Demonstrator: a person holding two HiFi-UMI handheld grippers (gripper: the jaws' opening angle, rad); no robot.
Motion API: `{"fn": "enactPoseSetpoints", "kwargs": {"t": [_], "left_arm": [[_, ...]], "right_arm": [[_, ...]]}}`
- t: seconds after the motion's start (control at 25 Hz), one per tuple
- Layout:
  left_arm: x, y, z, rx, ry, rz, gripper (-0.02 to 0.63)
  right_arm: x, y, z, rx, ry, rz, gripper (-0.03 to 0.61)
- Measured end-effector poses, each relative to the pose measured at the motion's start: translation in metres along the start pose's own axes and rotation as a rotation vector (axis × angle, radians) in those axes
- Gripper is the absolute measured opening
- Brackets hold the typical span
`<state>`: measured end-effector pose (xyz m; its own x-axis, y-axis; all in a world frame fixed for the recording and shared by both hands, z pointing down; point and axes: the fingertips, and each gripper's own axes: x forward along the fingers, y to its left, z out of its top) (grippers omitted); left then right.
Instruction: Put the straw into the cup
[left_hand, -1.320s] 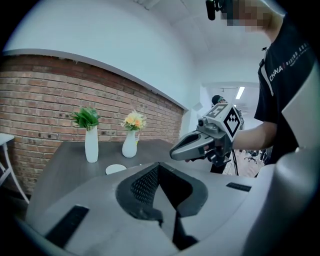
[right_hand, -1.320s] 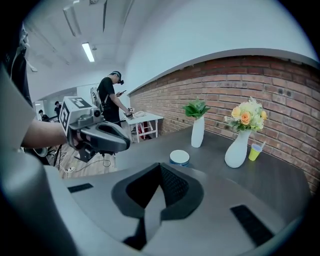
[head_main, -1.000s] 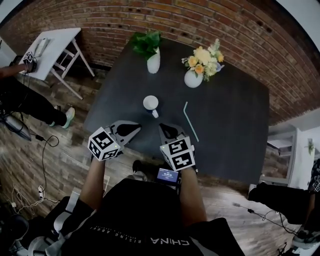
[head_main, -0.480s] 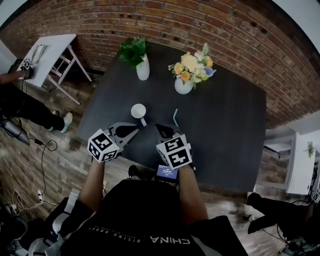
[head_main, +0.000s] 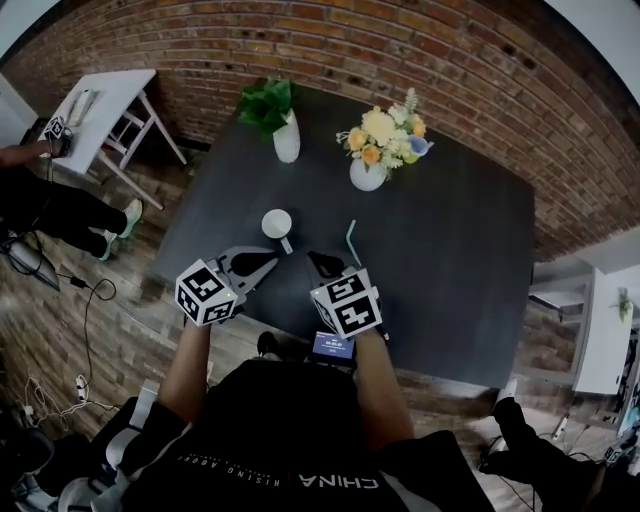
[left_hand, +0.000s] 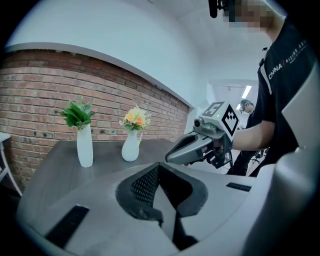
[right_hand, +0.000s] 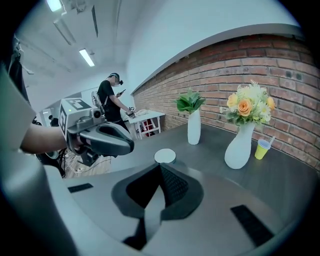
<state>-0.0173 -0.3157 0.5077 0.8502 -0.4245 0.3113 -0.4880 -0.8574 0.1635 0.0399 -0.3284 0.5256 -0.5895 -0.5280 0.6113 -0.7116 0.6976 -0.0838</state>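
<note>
A white cup (head_main: 277, 223) stands on the dark table (head_main: 450, 250), near its front left part. To the cup's right lies a pale green straw (head_main: 350, 240), its near end hidden behind my right gripper (head_main: 318, 262). That gripper hangs shut and empty just left of the straw. My left gripper (head_main: 264, 262) is shut and empty too, a little short of the cup. In the right gripper view the cup (right_hand: 165, 156) shows just past the shut jaws of the right gripper (right_hand: 160, 169), with the left gripper (right_hand: 100, 137) at the left. The left gripper view shows the left gripper (left_hand: 160, 167) closed, and no cup or straw.
A white vase with green leaves (head_main: 286, 140) and a white vase with flowers (head_main: 368, 172) stand at the table's far side. A small yellow cup (right_hand: 261, 148) sits behind the flower vase. A white side table (head_main: 100, 100) and a person (right_hand: 112, 97) are off to the left.
Both grippers have moved forward over the table, closer to the cup and straw, mostly in the first half second. Both jaws stay shut.
</note>
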Motion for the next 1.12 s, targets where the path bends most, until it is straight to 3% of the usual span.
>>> {"fn": "enactPoseSetpoints", "kwargs": {"t": [0.28,0.72,1.0,1.12], "left_arm": [[0.005,-0.007,-0.01,-0.012,0.018,-0.01,0.003],[0.028,-0.019,-0.023,-0.046,0.058,-0.034,0.003],[0.039,-0.026,-0.041,-0.096,0.094,-0.02,0.003],[0.04,-0.025,-0.047,-0.122,0.101,-0.001,0.003]], "right_arm": [[-0.003,-0.007,-0.019,0.014,0.034,-0.016,0.006],[-0.008,-0.085,-0.071,0.084,0.137,-0.162,0.006],[0.018,-0.106,-0.106,0.103,0.21,-0.123,0.009],[0.03,-0.115,-0.117,0.123,0.225,-0.094,0.052]]}}
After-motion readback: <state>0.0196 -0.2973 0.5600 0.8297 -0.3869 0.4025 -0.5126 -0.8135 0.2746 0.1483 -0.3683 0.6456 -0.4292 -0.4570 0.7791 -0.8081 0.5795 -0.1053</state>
